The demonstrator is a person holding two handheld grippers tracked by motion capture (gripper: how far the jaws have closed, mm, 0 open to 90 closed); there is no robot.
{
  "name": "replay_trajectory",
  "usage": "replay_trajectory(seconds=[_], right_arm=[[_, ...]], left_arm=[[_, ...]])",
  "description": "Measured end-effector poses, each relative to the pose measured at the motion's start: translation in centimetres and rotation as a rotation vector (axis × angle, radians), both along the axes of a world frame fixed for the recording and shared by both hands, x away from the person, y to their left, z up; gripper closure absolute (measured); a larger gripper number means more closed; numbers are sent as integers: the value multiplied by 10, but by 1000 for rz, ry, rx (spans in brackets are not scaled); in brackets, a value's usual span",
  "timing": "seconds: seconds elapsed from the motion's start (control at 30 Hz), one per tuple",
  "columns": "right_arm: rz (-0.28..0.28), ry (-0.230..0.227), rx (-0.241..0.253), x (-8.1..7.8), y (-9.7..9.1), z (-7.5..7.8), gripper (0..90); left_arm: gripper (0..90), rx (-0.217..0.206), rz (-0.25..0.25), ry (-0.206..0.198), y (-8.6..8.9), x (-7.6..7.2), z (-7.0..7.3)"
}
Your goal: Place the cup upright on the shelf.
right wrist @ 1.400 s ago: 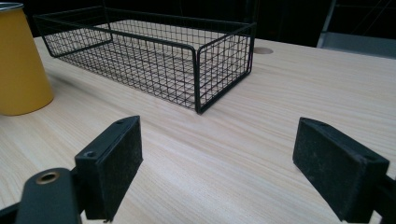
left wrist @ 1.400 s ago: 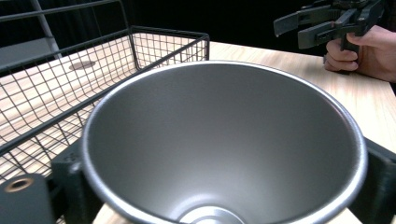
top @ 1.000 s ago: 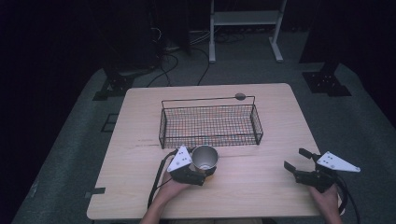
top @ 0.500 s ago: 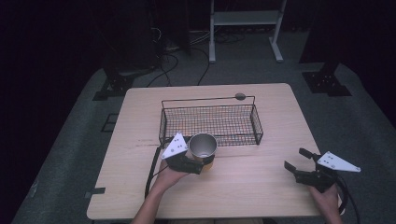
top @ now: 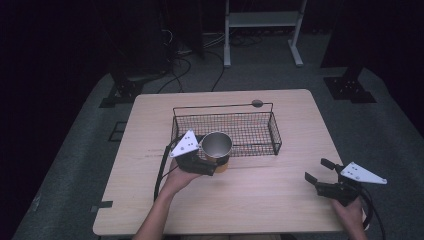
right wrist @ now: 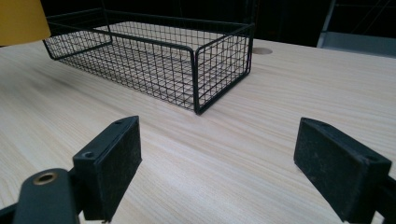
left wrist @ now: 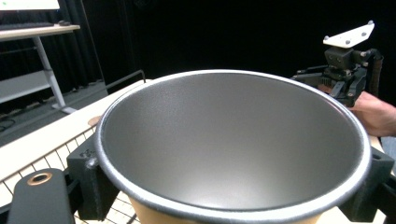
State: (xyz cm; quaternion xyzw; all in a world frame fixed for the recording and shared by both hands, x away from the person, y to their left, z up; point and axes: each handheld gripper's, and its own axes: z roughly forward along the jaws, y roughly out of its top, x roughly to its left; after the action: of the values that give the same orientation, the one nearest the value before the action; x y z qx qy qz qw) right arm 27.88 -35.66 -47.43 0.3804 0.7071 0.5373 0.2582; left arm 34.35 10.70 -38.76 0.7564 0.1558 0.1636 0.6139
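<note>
We carry the yellow, steel-lined cup [top: 216, 147] upright in the left gripper [top: 207, 165], jaws clamping its wall, toward the black wire basket [top: 260, 131]; right gripper [top: 320, 179] waits, jaws wide.

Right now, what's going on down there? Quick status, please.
Left gripper shut on cup, at the basket's near rim. Right gripper open, holding nothing, by the table's right edge. Basket looks empty, nothing in the way.

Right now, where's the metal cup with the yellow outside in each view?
High view: the metal cup with the yellow outside sits left of centre, at the front edge of the black wire basket.
Left gripper view: cup close up, centre, between the fingers.
Right gripper view: its yellow wall, top left corner.
Shared landmark: the wire basket.
</note>
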Motion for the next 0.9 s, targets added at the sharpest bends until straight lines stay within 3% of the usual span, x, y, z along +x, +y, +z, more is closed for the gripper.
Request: replay_trajectory(seconds=[0.17, 0.27, 0.57, 0.67, 0.9], right_arm=[[2, 4, -2, 0, 0, 0, 139], [5, 8, 0, 1, 0, 0, 139], [-2, 14, -8, 1, 1, 0, 136], [-4, 12, 1, 1, 0, 0, 134], [-10, 16, 23, 1, -2, 0, 132]], left_arm=[[124, 8, -1, -2, 0, 7, 8], [123, -20, -9, 23, 0, 14, 10], [124, -16, -7, 32, -4, 31, 15], [124, 1, -4, 28, -5, 37, 17], [124, -5, 3, 36, -4, 52, 21]])
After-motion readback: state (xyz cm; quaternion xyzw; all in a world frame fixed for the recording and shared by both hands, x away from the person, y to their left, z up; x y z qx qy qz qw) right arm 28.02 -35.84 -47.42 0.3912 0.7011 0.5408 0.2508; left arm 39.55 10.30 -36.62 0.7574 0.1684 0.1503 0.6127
